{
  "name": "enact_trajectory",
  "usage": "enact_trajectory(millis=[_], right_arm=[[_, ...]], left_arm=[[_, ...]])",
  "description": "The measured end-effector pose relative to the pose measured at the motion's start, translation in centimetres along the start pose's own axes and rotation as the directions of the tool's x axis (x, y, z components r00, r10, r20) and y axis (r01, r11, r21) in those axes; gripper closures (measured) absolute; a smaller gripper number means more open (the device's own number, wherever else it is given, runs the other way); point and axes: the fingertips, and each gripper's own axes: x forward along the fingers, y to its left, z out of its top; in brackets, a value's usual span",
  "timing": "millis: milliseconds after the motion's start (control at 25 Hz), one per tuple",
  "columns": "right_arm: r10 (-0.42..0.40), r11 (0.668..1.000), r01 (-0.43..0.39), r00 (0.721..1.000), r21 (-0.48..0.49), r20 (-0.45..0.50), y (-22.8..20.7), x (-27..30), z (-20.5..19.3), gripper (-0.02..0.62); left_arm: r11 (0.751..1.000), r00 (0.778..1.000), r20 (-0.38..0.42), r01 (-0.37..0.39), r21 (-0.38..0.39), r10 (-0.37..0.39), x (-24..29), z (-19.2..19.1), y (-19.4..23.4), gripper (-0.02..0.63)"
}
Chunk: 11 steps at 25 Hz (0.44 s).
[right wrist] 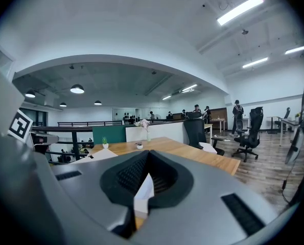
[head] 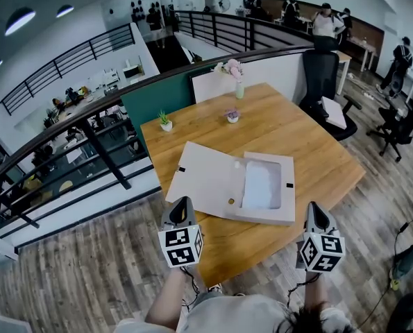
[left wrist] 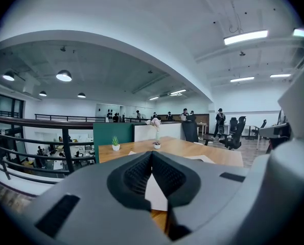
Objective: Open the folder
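A pale box folder lies open on the wooden table, toward the near edge. Its cover is spread flat to the left and its shallow tray, with a white sheet inside, faces up on the right. The left gripper hovers just off the near edge of the table, close to the cover's near corner. Its jaws are clenched tip to tip with nothing between them, as the left gripper view shows. The right gripper hangs level with it off the same edge, near the tray's near right corner. Its jaws are also pressed together and empty. Neither gripper touches the folder. At the far side of the table stand a small green plant, a little flowerpot and a vase of pink flowers. A black office chair stands beyond the table's right corner.
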Motion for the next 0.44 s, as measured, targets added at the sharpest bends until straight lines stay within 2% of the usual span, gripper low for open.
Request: enact_trajectory(millis=[440], right_arm=[[0.005,1.0,-0.005,1.0,-0.007,-0.002,0.6,1.3,0.0,0.595]], left_arm=[[1.0,1.0,-0.006,0.003,-0.005,-0.003,0.4,-0.6,1.0,0.603]])
